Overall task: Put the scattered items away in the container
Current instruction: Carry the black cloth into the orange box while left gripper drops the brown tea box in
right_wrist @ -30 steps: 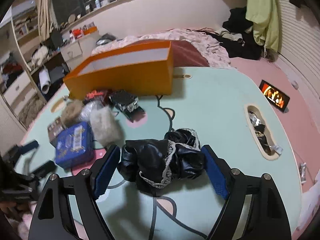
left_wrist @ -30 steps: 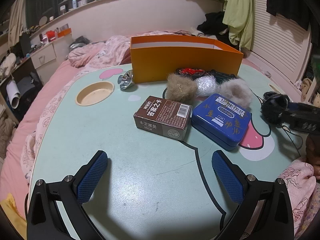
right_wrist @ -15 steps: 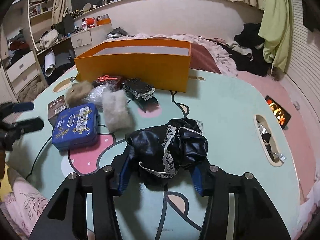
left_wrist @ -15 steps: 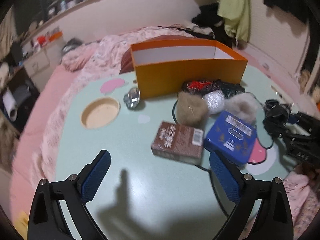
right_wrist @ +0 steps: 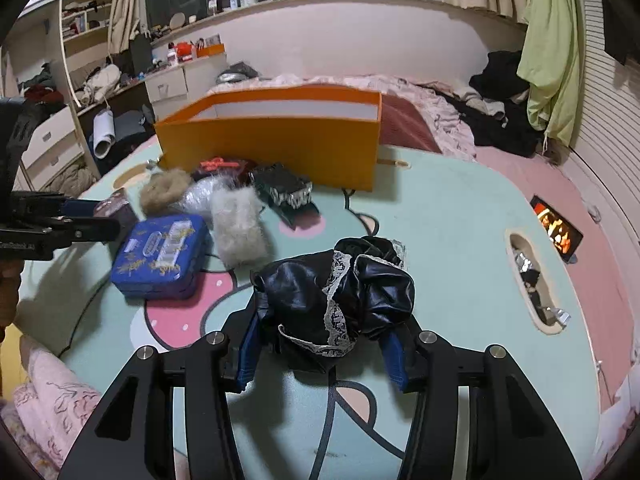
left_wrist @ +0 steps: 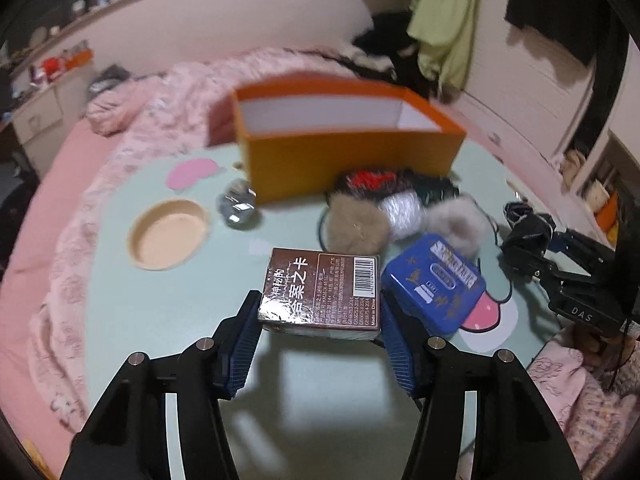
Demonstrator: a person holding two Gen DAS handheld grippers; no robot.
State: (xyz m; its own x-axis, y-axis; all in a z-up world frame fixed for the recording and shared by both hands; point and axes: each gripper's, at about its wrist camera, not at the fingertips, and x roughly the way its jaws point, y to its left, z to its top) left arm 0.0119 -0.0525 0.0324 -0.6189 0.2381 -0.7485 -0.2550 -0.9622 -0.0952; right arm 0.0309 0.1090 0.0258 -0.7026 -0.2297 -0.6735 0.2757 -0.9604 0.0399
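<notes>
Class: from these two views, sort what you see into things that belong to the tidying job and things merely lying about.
Job:
- orange box
- brown carton in left tongs
- black lace cloth in right tongs
- blue tin
- fur puffs

Lying about:
- green garment
- phone

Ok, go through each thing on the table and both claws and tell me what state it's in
Left claw: shut on the brown card box, jaws just closed.
Right claw: shut on the black lace-trimmed cloth bundle.
Orange cardboard container: upright, open-topped, no items visible inside.
Blue metal tin: lid on, lying flat.
Phone: screen lit.
</notes>
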